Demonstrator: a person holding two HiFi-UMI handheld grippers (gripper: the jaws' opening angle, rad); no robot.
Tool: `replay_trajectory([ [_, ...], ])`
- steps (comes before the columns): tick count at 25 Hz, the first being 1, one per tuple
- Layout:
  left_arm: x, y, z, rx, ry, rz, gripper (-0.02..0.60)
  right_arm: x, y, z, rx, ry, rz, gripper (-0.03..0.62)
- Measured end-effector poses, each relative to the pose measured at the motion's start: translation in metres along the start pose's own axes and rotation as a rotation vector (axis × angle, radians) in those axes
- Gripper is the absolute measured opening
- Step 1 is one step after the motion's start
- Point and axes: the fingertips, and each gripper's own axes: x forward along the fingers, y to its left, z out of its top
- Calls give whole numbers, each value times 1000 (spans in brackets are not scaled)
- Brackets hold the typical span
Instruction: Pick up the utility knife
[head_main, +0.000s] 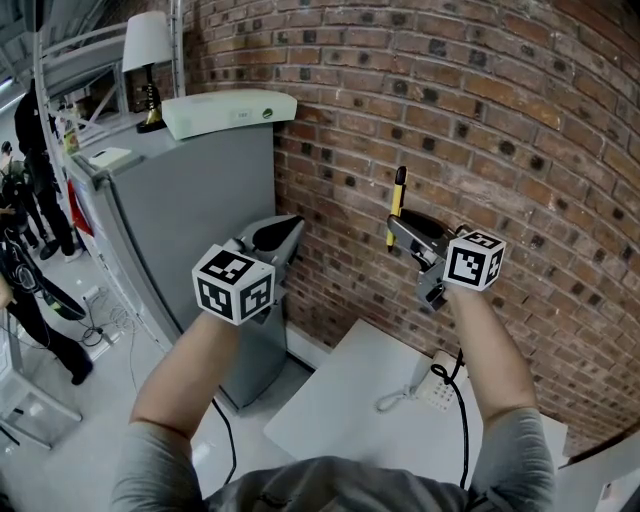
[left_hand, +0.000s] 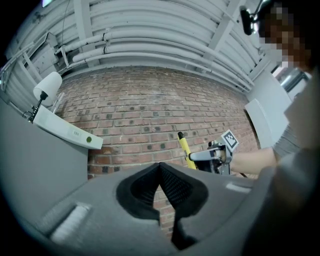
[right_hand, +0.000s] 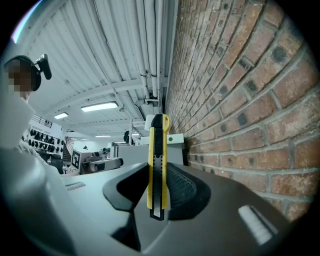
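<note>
The utility knife (head_main: 397, 203) is yellow with a black slider and stands upright in the air in front of the brick wall. My right gripper (head_main: 404, 231) is shut on its lower part. In the right gripper view the knife (right_hand: 157, 155) rises between the two pads, its top well above the jaws. My left gripper (head_main: 284, 238) hangs at about the same height to the left, apart from the knife. Its pads (left_hand: 172, 182) meet at the tip with nothing between them. In the left gripper view, the knife (left_hand: 185, 150) and the right gripper (left_hand: 206, 156) show to the right.
The brick wall (head_main: 520, 130) is close ahead. A grey cabinet (head_main: 180, 210) stands at the left, with a white box (head_main: 228, 110) and a lamp (head_main: 147, 45) on top. Below lies a white table (head_main: 340, 400) with a corded device (head_main: 425, 385). People (head_main: 30, 200) stand far left.
</note>
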Motion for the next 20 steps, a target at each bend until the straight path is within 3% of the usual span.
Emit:
replay_trajectory([
  [20,6,-8,4,18,4,-16,-2,-2,1,-1,-18,-8,-6,127],
])
